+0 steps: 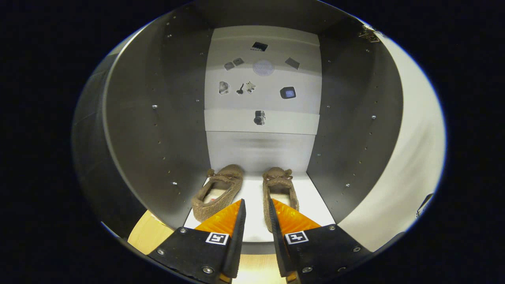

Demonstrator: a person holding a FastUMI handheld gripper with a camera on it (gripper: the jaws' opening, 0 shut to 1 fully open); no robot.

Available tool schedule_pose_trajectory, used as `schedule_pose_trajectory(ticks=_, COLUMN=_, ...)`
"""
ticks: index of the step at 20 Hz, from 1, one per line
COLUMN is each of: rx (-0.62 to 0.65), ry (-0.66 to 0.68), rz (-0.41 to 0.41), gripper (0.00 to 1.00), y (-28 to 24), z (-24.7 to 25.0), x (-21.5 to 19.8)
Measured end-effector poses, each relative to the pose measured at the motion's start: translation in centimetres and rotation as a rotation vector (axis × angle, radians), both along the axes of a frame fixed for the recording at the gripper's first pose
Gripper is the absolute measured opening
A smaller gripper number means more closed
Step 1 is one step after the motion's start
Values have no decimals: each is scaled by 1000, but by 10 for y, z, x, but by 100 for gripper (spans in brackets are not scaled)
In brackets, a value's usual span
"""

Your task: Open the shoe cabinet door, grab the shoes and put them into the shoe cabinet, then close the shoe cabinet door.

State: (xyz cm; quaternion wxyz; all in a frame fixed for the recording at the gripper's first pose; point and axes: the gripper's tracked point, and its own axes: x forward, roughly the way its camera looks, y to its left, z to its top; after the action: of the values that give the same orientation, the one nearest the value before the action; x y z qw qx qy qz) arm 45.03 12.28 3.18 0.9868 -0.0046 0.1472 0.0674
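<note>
Shoes (244, 189) sit inside the open shoe cabinet (158, 130), gripper (256, 215) fingers narrow, empty.

Gripper (255, 211) level, pointing fwd, fingers slightly parted w/ narrow gap, gripping nothing

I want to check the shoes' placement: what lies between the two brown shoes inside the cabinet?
In the gripper view, only a bare strip of the white shelf lies between the left shoe and the right shoe. The open gripper holds nothing, its fingertips just before that strip.

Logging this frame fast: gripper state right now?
Gripper: open, holding nothing; both slippers sit inside the cabinet just ahead.
</note>
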Motion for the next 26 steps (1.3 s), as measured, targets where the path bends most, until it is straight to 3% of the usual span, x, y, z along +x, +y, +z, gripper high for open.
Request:
schedule_pose_trajectory(ticks=8, rx=31, ry=-60, rz=-29, gripper=38, y=-4, z=20, x=-69)
schedule_pose_trajectory(ticks=18, rx=40, ry=-147, rz=-48, gripper=52, y=-13, z=41, x=-162)
schedule_pose_trajectory(ticks=26, rx=54, ry=-211, rz=-83, gripper=56, y=-39, z=66, x=-227)
